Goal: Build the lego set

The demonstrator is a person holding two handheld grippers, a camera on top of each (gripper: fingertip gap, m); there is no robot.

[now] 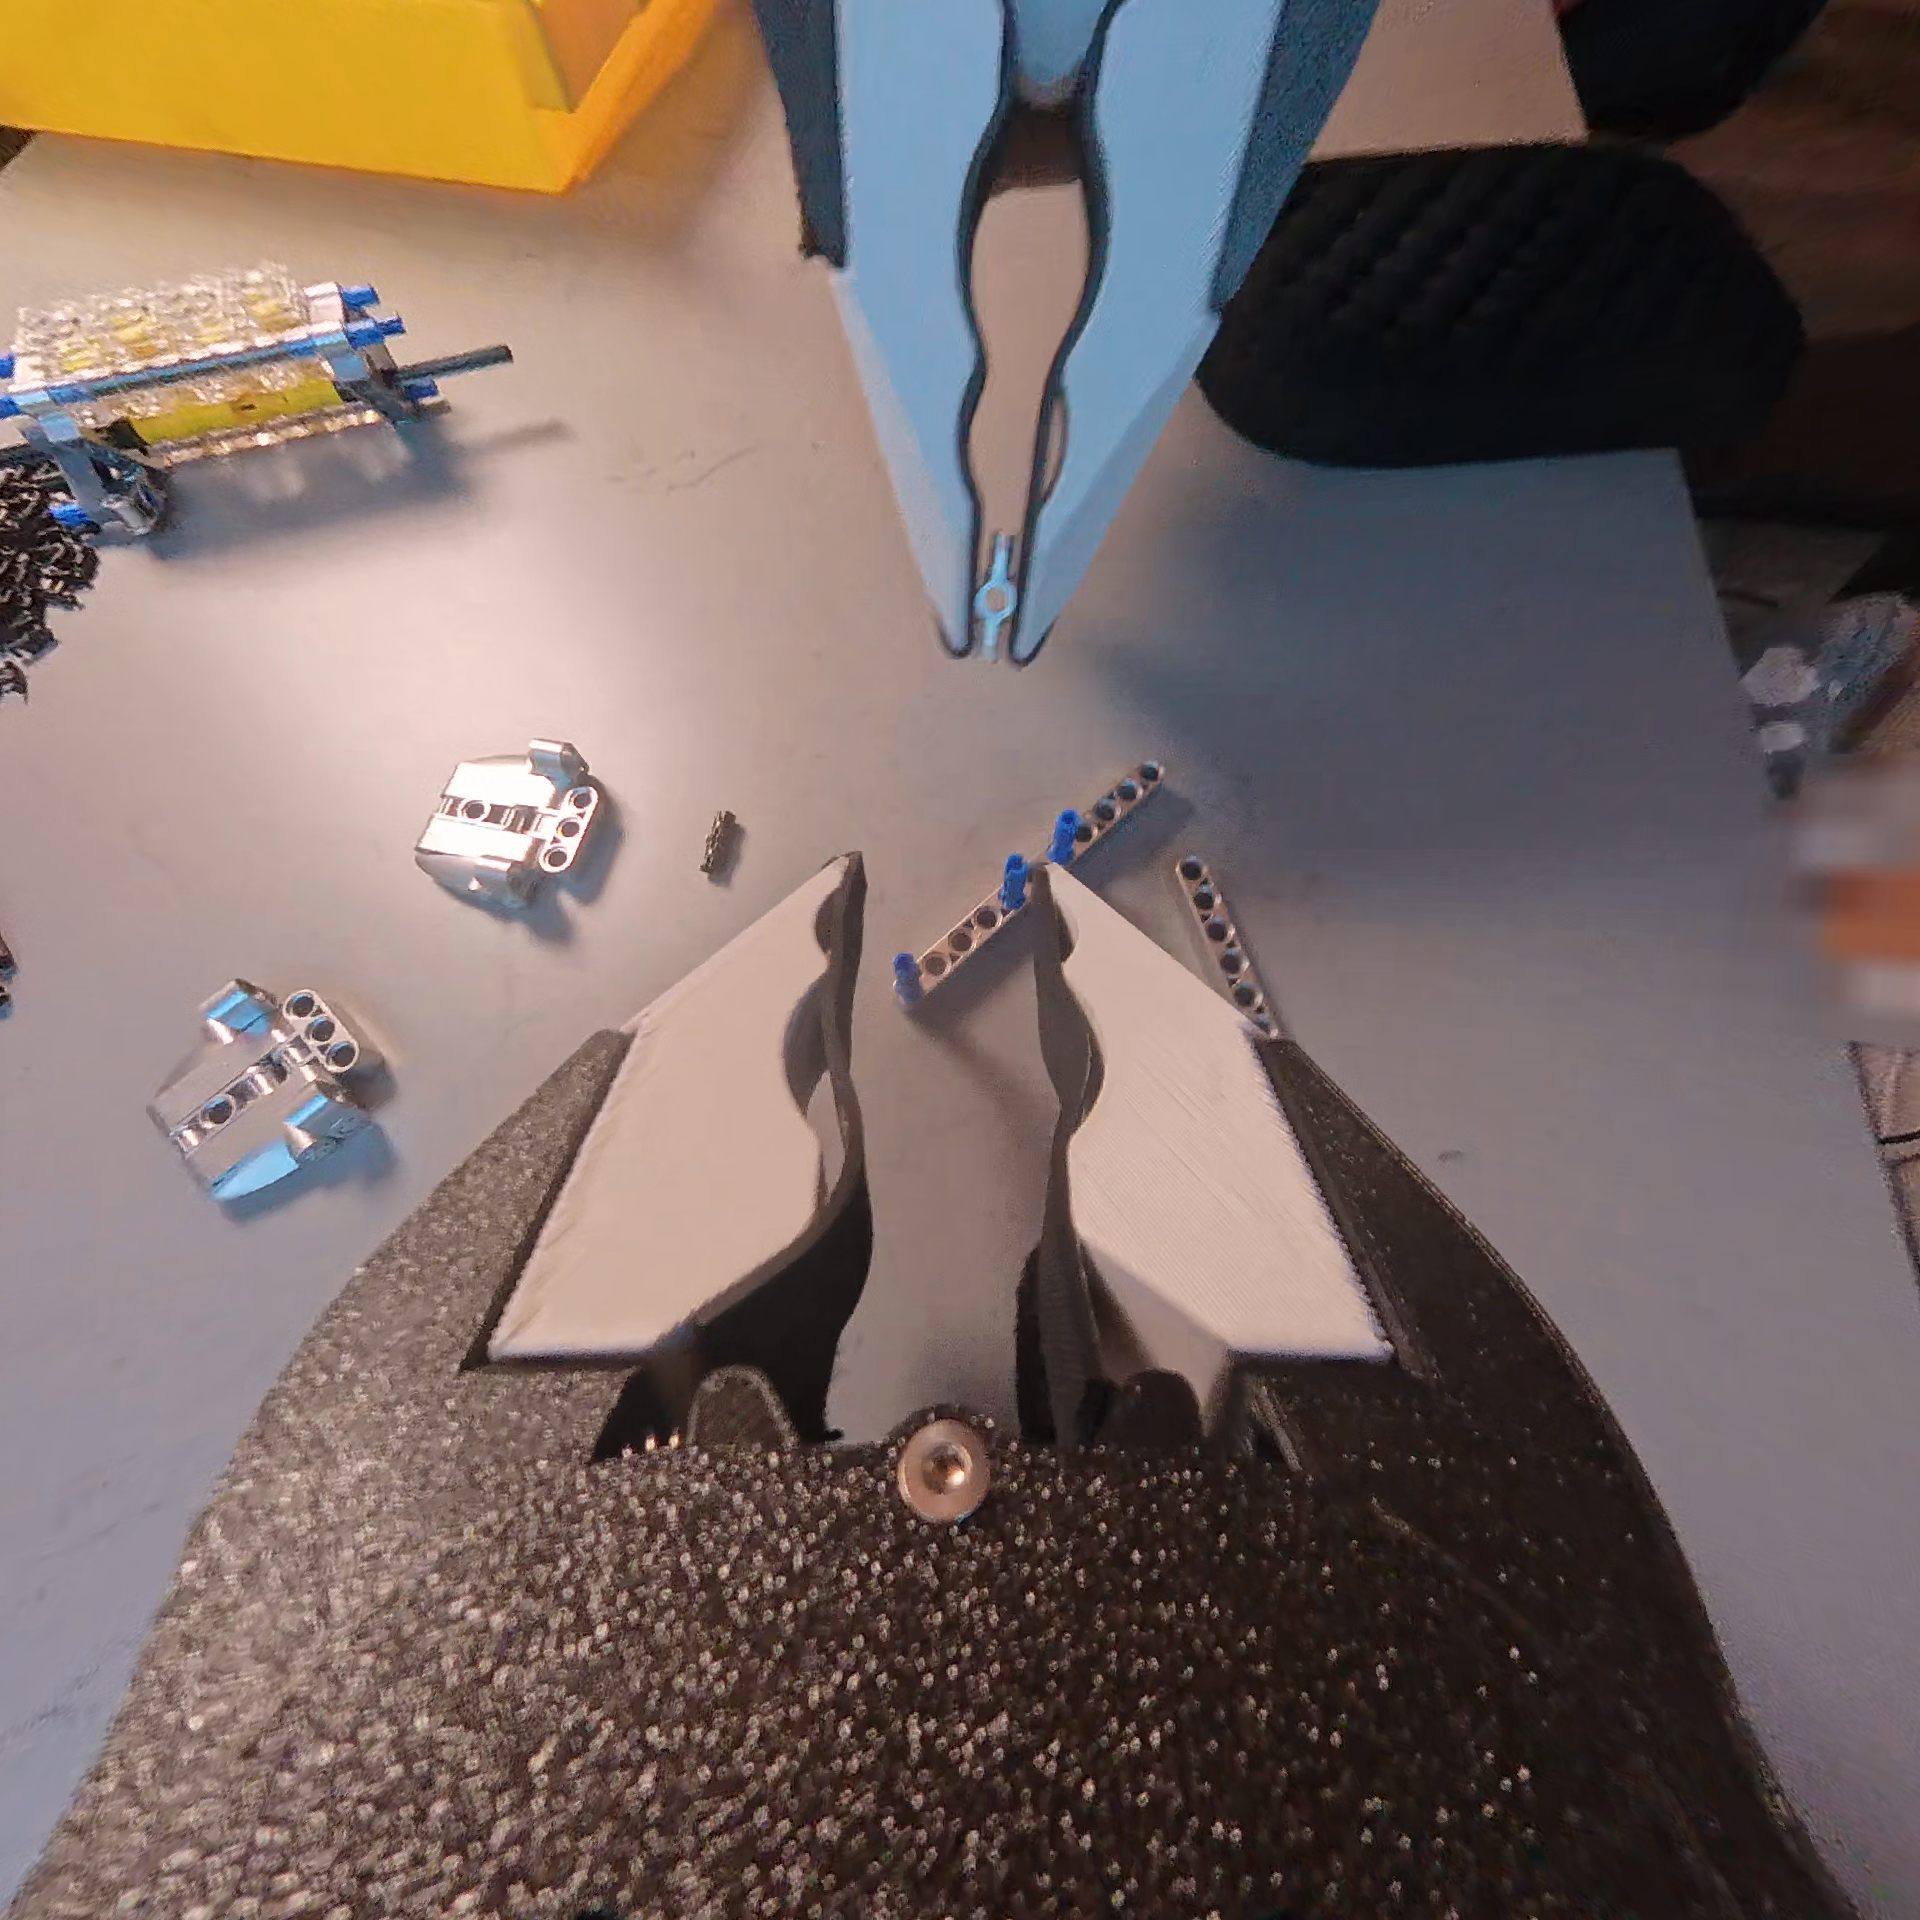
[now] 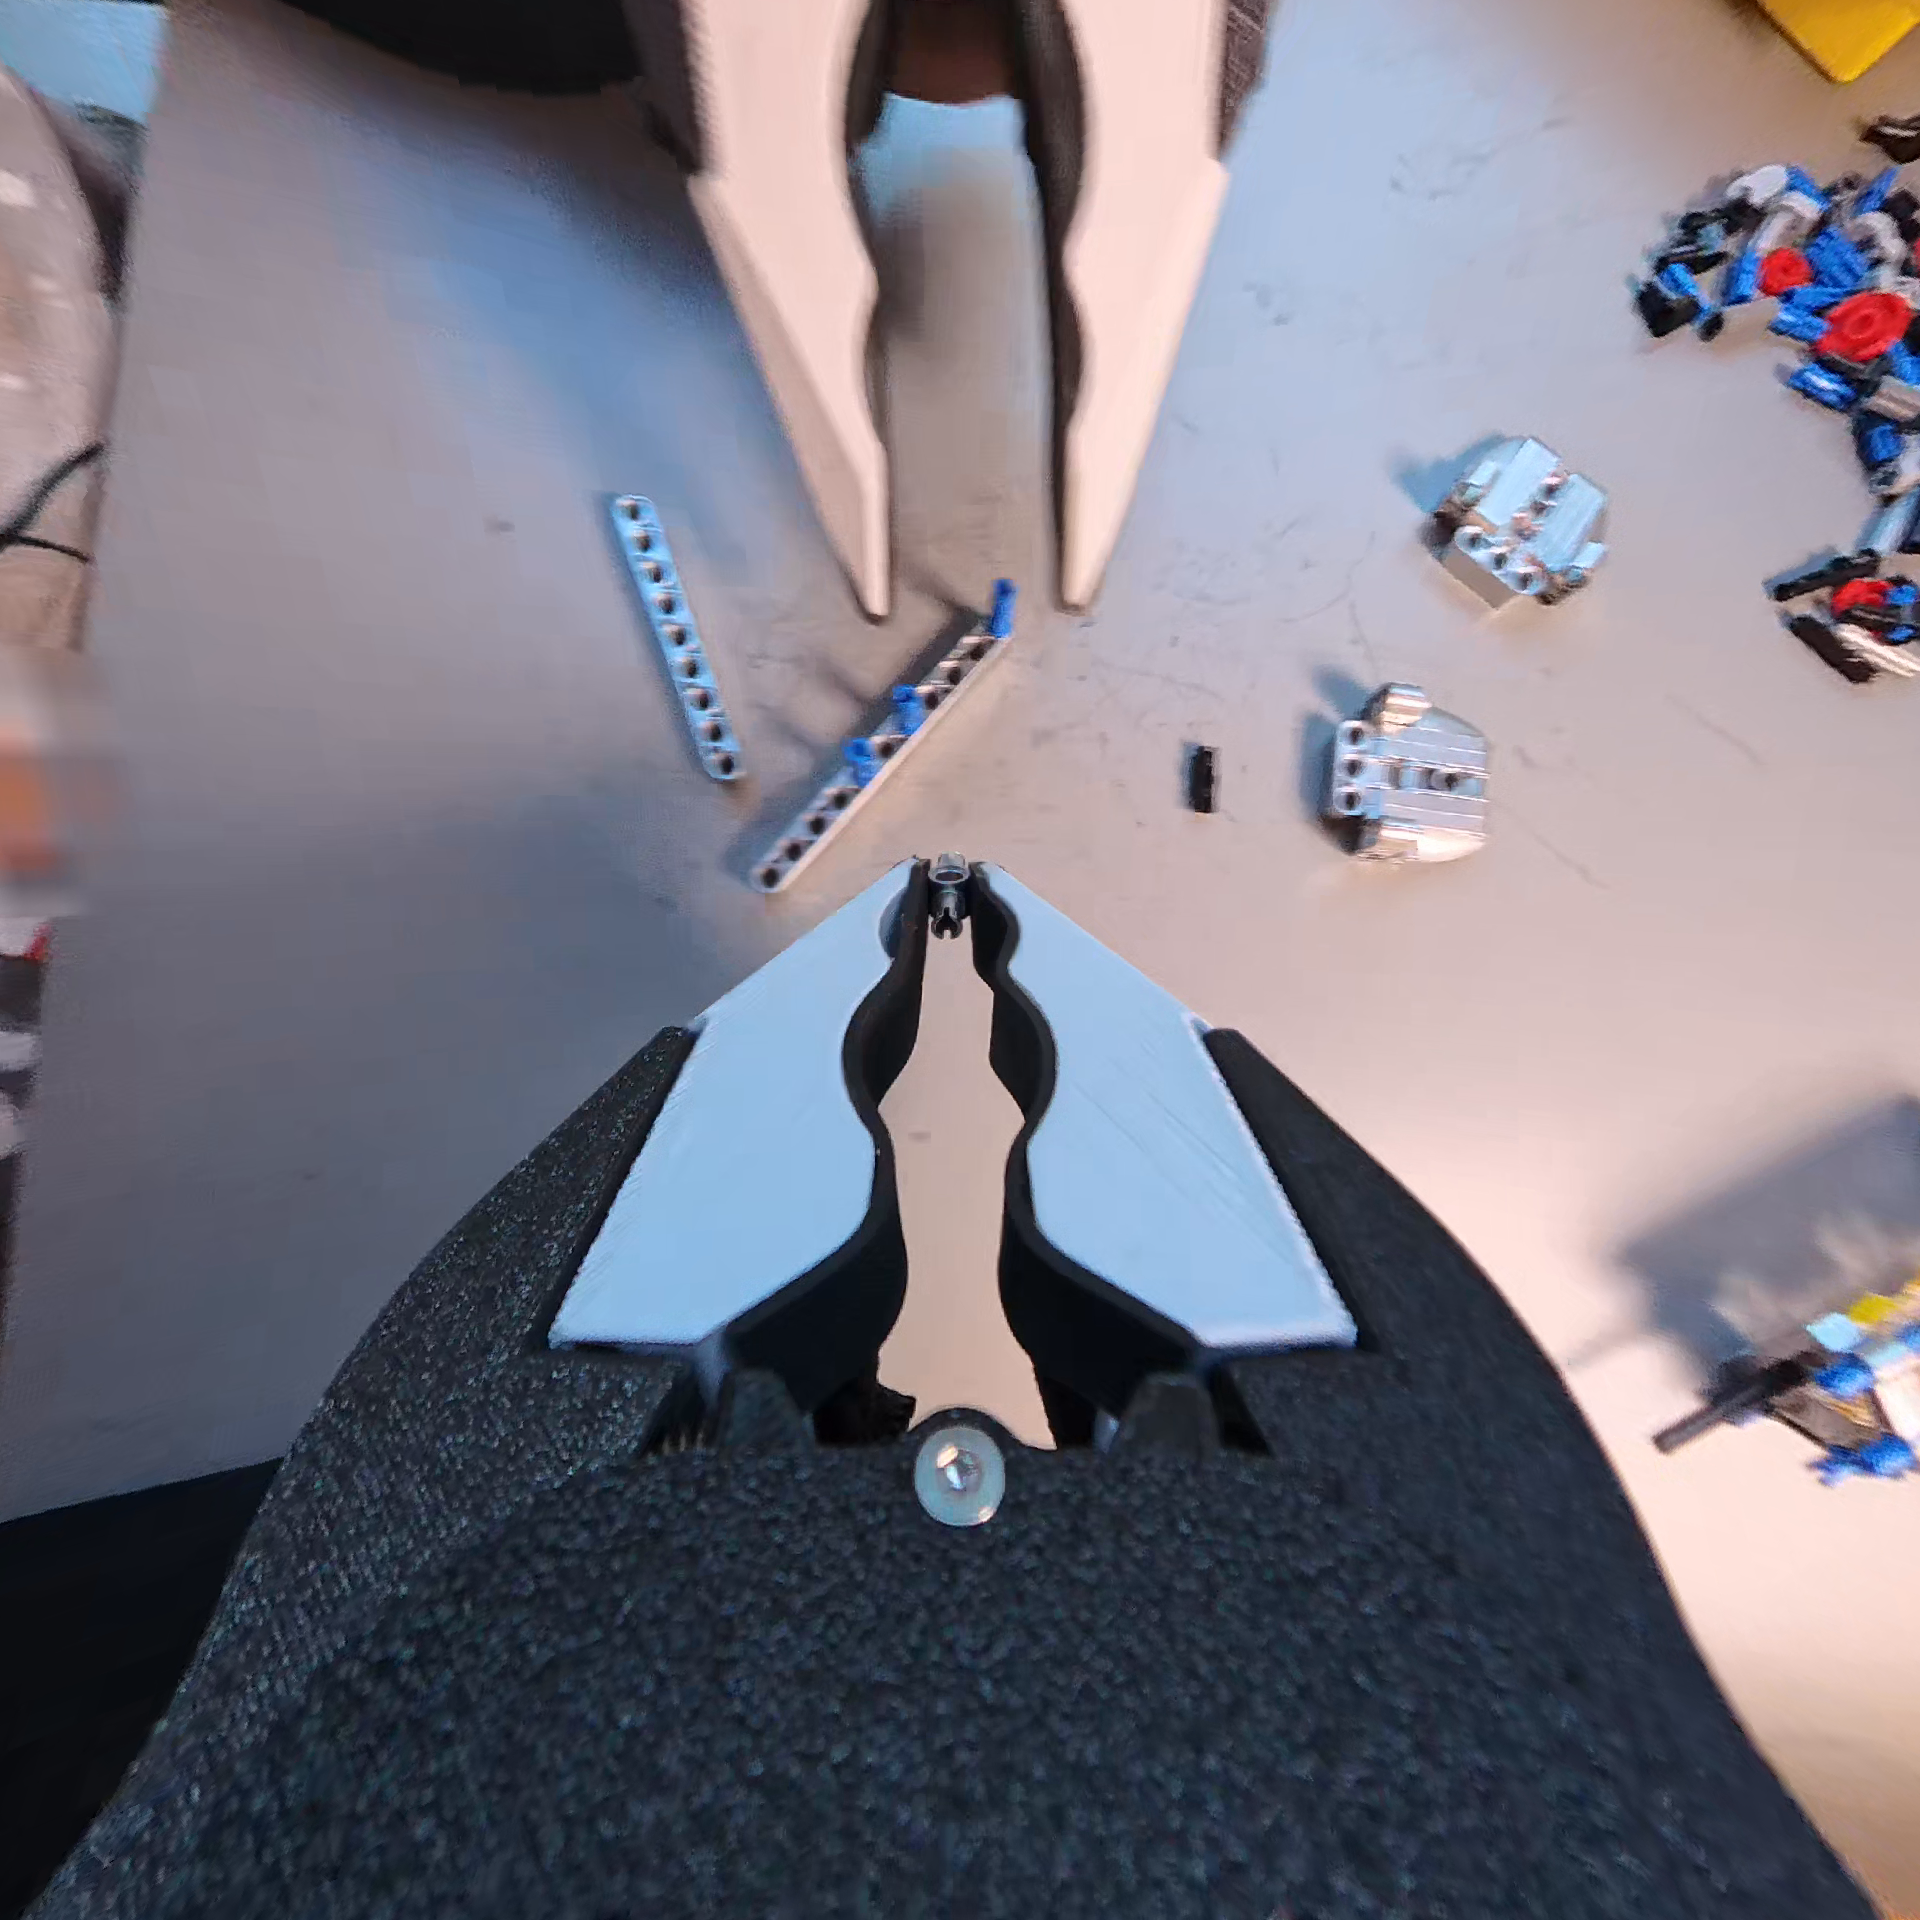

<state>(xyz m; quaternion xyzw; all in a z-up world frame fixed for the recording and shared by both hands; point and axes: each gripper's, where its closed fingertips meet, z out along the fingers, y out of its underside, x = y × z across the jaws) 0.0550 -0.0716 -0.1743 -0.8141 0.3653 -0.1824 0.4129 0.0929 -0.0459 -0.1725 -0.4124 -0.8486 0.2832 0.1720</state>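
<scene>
My left gripper is open and empty, its tips just above a grey holed beam with three blue pins that lies on the grey table. My right gripper is shut on a small grey connector pin and hovers near the beam's other end. The right gripper with the pin also shows in the left wrist view, facing mine. The left gripper also shows in the right wrist view, open over the beam. A second bare grey beam lies beside it.
Two silver panel pieces and a small black pin lie to the left. A clear, yellow and blue assembly, a yellow bin and a pile of blue, red and black parts stand farther off. A black seat is beyond the table edge. There is about 6 centimetres between the tips of the two grippers.
</scene>
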